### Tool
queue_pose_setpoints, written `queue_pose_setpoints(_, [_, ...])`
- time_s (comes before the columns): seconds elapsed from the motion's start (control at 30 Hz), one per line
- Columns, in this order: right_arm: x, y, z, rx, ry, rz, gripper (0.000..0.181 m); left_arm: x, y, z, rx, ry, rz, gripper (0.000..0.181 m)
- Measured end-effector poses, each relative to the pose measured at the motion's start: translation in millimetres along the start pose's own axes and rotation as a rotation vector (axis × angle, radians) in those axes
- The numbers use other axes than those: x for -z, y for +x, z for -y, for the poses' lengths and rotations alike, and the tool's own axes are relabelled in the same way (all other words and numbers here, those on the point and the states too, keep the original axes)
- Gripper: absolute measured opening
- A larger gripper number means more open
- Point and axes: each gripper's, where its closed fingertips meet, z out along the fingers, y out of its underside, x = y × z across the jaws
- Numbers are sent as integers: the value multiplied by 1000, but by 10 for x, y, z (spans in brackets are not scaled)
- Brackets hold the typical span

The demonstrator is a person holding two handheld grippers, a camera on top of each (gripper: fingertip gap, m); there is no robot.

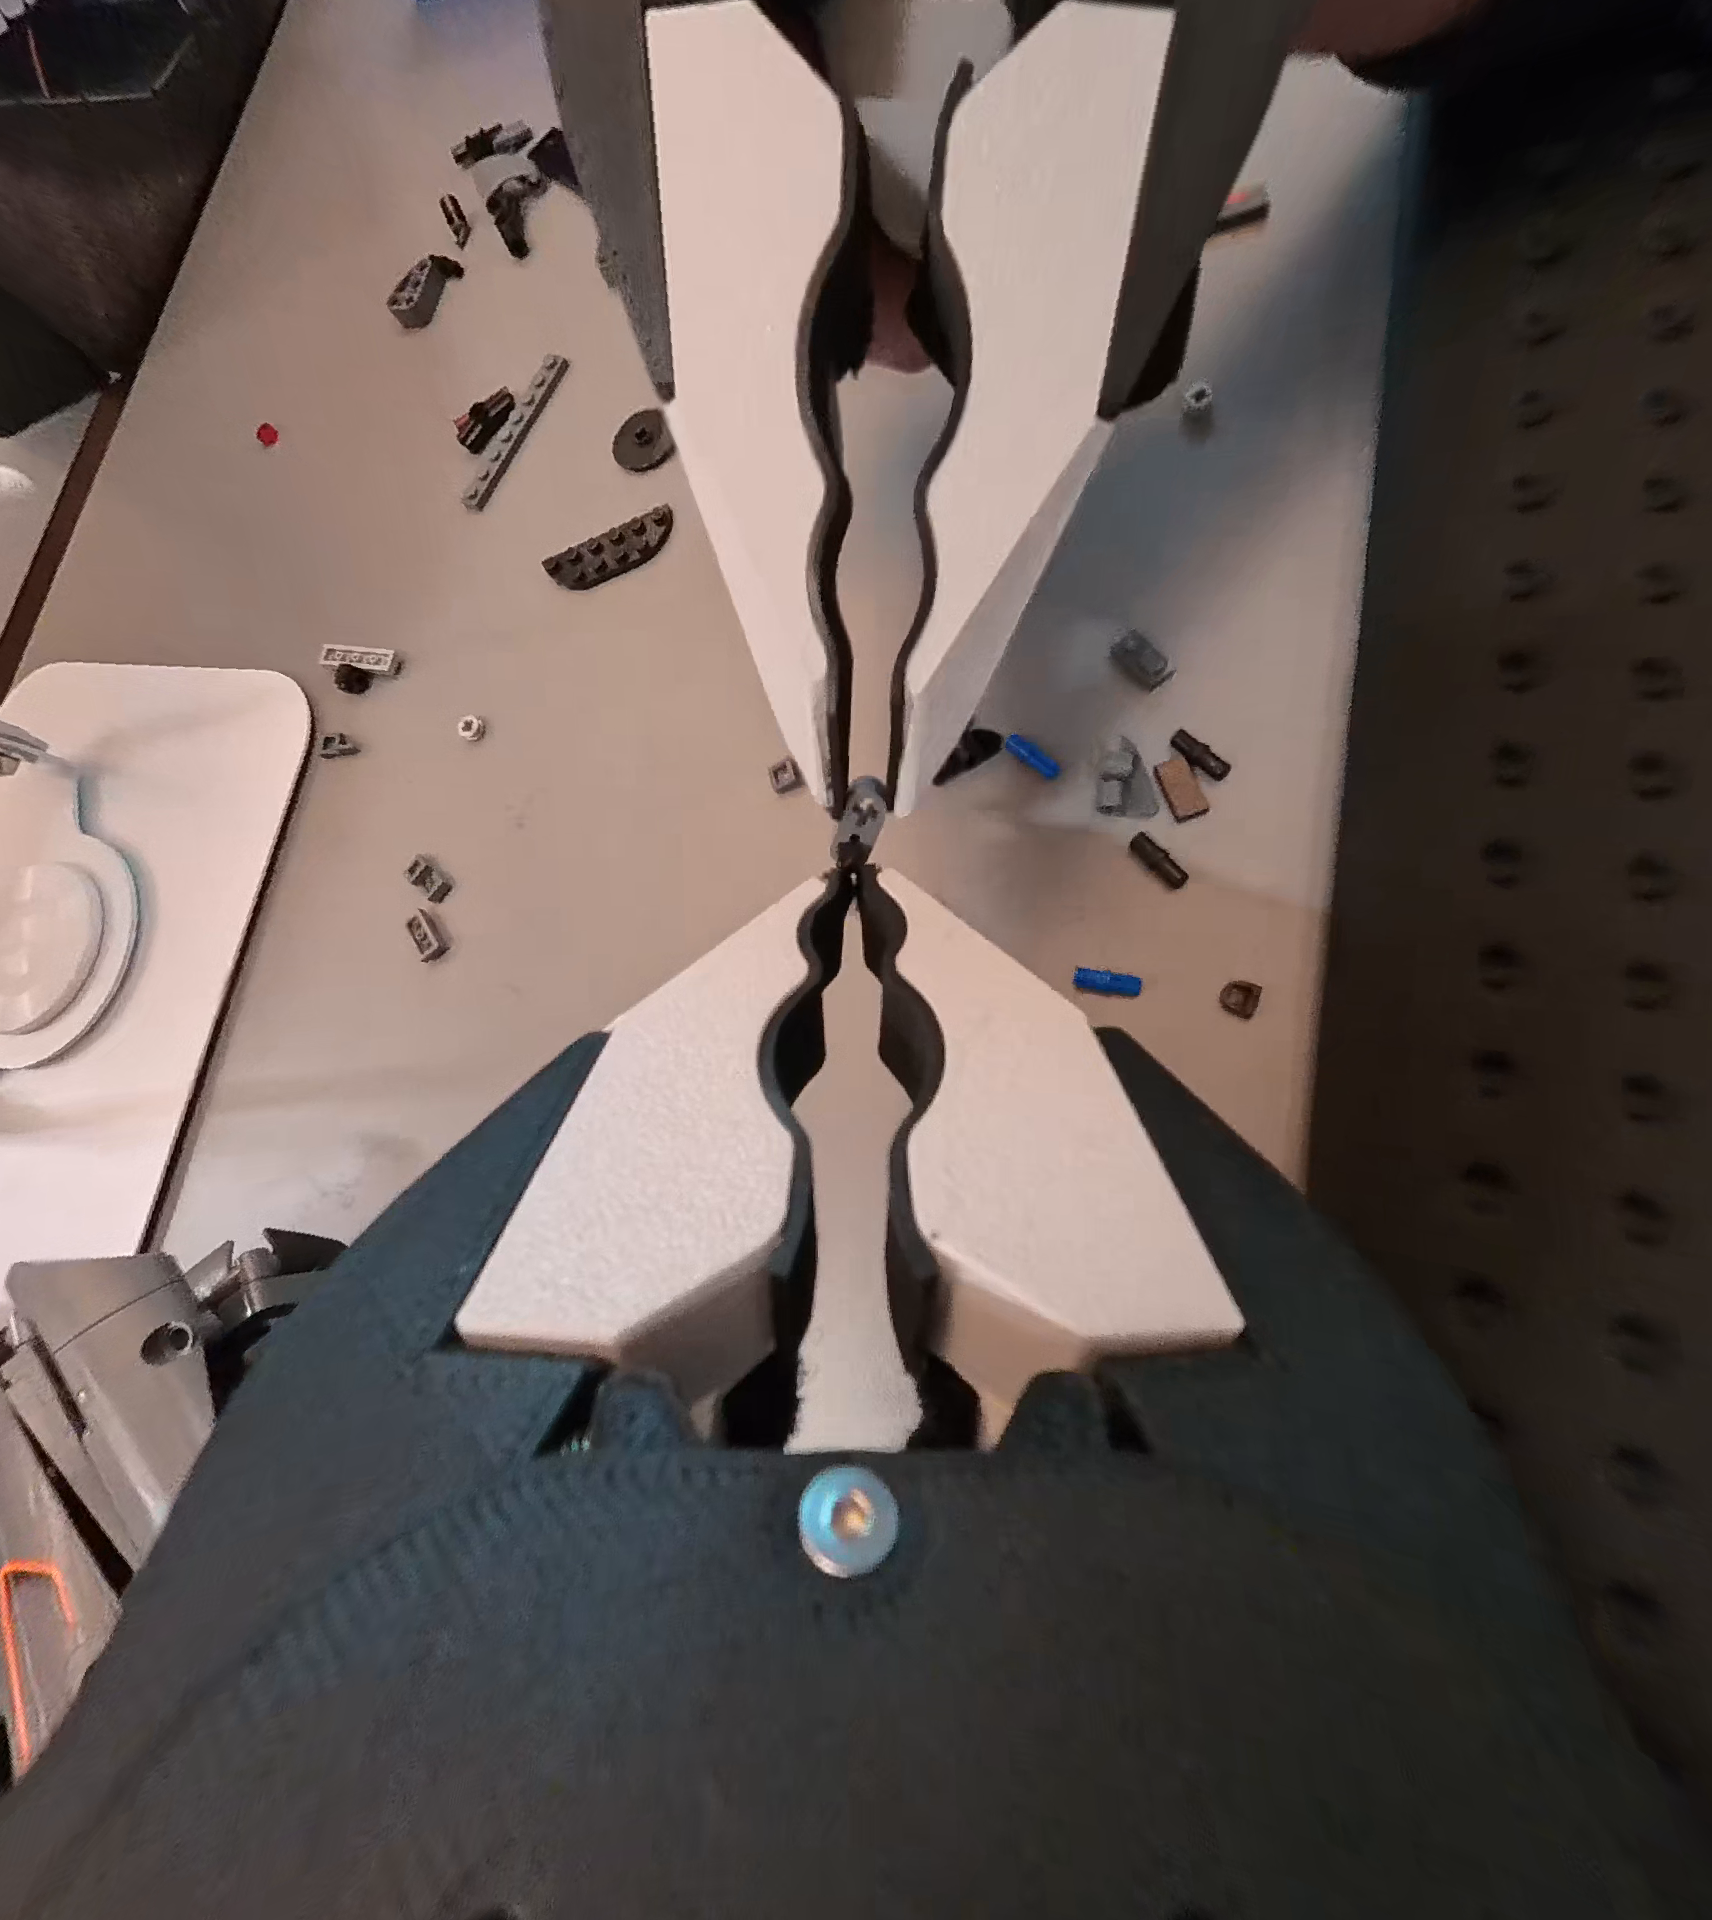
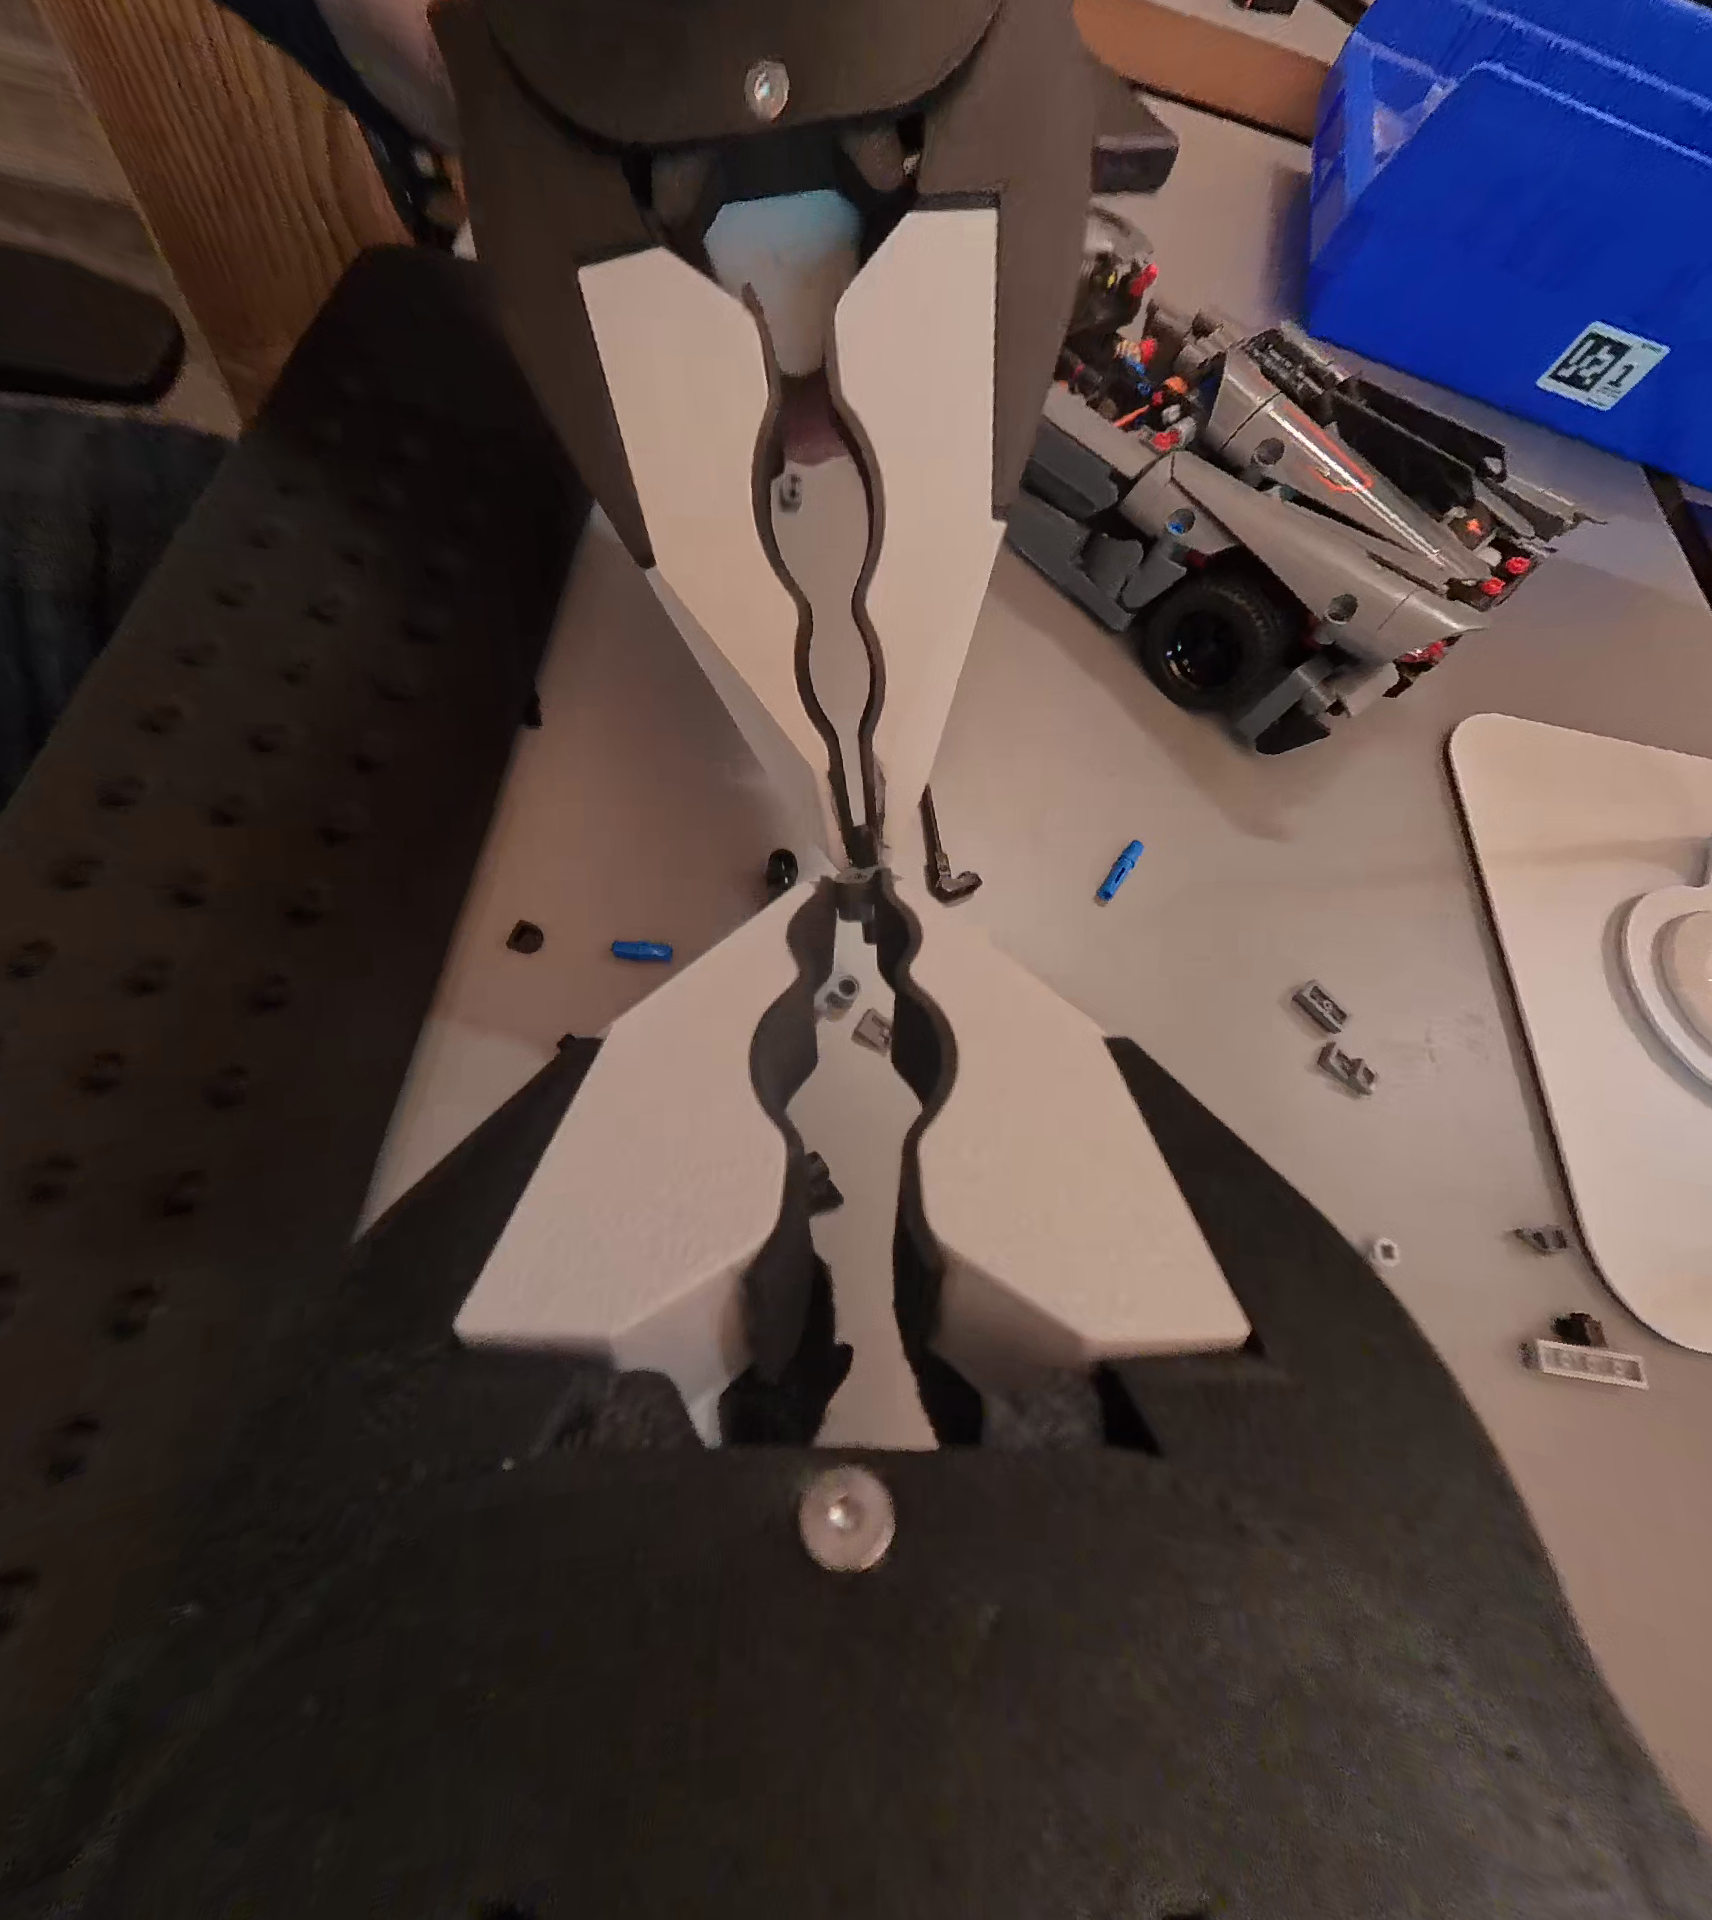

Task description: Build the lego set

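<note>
My two grippers meet tip to tip above the pale table. In the left wrist view my left gripper (image 1: 847,878) is shut on a small dark pin, with the right gripper (image 1: 867,795) facing it from above. That one is shut on a small grey connector (image 1: 857,821), and the two parts touch end to end. In the right wrist view my right gripper (image 2: 857,899) holds the grey connector (image 2: 852,894), and the left gripper (image 2: 860,831) comes in from the top. The grey Lego car (image 2: 1278,540) stands behind, and part of it shows at the lower left (image 1: 52,1455).
Loose pieces lie about: blue pins (image 1: 1032,755) (image 2: 1120,871), a dark rounded plate (image 1: 613,551), a long grey plate (image 1: 516,431). A white board (image 2: 1579,1039) lies at the right, a blue bin (image 2: 1558,229) behind it. A black perforated board (image 2: 156,831) borders the table. My two grippers' fingertips are within a few centimetres of each other. The grey Lego car (image 2: 1278,540) is about 20 cm from both grippers' fingertips.
</note>
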Motion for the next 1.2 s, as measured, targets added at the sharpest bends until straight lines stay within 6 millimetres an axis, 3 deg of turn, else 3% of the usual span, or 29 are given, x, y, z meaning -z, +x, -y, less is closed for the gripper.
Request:
queue_pose_setpoints(0.23, [175,86,237,-222,223,90,4,62,-82,78,124,99,-37,7])
queue_pose_setpoints(0.4, [180,65,297,-311,292,166,4,113,-79,180,181,171,-75,8])
queue_pose_setpoints(0.77, [168,83,318,-405,333,211,4,162,-29,223,227,216,-161,0])
queue_pose_setpoints(1.2, [143,53,286,-394,307,220,4,159,-11,202,223,211,-180,3])
